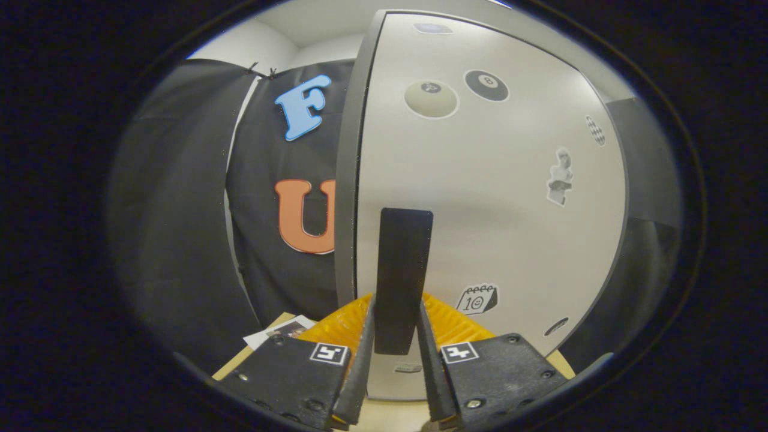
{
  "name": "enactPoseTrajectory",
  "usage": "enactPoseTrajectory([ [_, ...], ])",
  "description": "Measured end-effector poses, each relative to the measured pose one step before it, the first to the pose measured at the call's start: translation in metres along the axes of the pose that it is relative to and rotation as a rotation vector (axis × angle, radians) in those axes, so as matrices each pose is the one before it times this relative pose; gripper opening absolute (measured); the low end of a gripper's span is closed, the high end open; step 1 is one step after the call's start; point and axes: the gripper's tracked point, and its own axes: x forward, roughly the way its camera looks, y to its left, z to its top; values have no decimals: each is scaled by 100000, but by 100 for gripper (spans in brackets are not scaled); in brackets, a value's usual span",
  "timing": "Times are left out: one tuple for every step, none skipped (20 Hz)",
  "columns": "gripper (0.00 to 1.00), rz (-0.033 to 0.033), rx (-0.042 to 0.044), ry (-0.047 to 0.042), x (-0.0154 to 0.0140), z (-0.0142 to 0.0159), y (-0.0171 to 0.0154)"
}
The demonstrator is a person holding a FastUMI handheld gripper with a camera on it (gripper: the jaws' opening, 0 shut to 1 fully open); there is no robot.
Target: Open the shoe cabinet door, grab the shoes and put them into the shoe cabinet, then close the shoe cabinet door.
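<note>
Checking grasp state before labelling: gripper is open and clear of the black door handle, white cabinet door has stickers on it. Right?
Not quite. In the gripper view the gripper is not clear of the handle: the black door handle sits between its two fingers, which close against its sides. The white cabinet door does have stickers on it.

Shoe cabinet door (480, 198): pale grey, sticker-dotted, dark edge at left. Black upright handle (401, 276) near that edge, gripper (396, 336) fingers closed on both its sides.
</note>
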Motion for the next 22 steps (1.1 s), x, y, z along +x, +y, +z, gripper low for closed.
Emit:
enactPoseTrajectory([
  [41, -54, 160, 45, 6, 124, -10],
  [41, -170, 781, 385, -57, -36, -3],
  [41, -1249, -449, 34, -40, 4, -220],
  [40, 671, 1150, 19, -337, -7, -52],
  [38, 999, 689, -19, 170, -120, 79],
  [36, 1486, 514, 684, -89, 23, -15],
  [34, 1441, 224, 405, -226, -80, -5],
  [34, 1473, -284, 208, -424, -85, -22],
  [32, 1247, -737, 22, -504, -77, -27],
  [32, 1275, 280, 68, -665, -56, 115],
  [32, 1166, 271, 155, -802, -159, 248],
  [31, 992, 245, 97, -864, -212, -225],
  [31, 873, 83, 23, -907, -227, -104],
  [31, 803, -223, -43, -1099, -281, -162],
  [30, 591, -10, -138, -1106, -130, -170],
  [30, 682, -129, -44, -1426, -101, -267],
  [29, 636, -53, 237, -1245, -111, -258],
  [28, 563, 415, 121, -1190, -271, -319],
  [28, 336, 437, 17, -339, -338, -302],
  [27, 52, 274, -284, -1009, -46, -242],
  [27, 54, 390, -324, -922, -24, -287],
  [26, 65, 79, -392, -335, -54, -275],
])
